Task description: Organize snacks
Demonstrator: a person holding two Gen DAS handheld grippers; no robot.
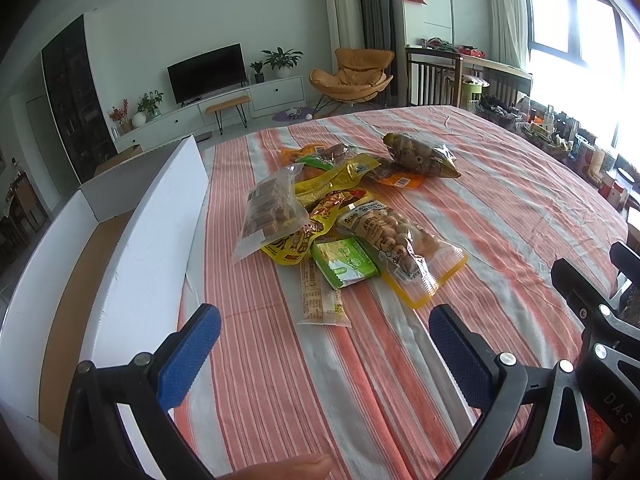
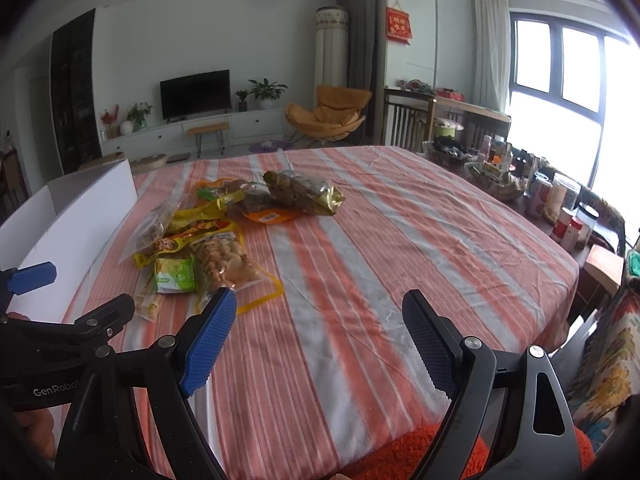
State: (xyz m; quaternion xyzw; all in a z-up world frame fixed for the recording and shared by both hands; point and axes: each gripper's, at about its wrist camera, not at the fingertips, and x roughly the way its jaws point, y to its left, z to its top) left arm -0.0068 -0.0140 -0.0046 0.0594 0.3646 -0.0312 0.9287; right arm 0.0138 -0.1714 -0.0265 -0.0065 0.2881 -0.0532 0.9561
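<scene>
- Two grippers are in view, both hovering over the near part of the table (image 1: 520, 208), neither touching anything. Left gripper (image 1: 324, 328) has its jaws spread wide and empty; right gripper (image 2: 318, 316) likewise spread and empty.
- Snacks (image 1: 344, 216) lie in a loose overlapping heap at mid-table, left of centre, just right of the white box (image 1: 160, 216). One dark bag (image 1: 420, 156) sits at the far edge of the heap.
- Box stands open at the left table edge, its near wall beside the heap; nothing visible inside from these views.
- Risk: packets overlap. Closing on the nut bag (image 1: 400, 240) or the green pack (image 1: 346, 262) may drag a neighbour along, or pinch two at once.
- Risk: glossy film. A grip on a slack corner could slip, and the packet may drop short of the box.
- Risk: the flat strip (image 1: 320, 300) lies flush on the cloth (image 1: 280, 380); fingers may catch the wrinkled fabric and pull it, shifting the whole heap.
- Risk: the grippers are close side by side near the heap; both reaching at once invites a collision.
- Risk: the box wall is tall and light; a low carry could knock it.
- Judgement: sorting not yet begun.
</scene>
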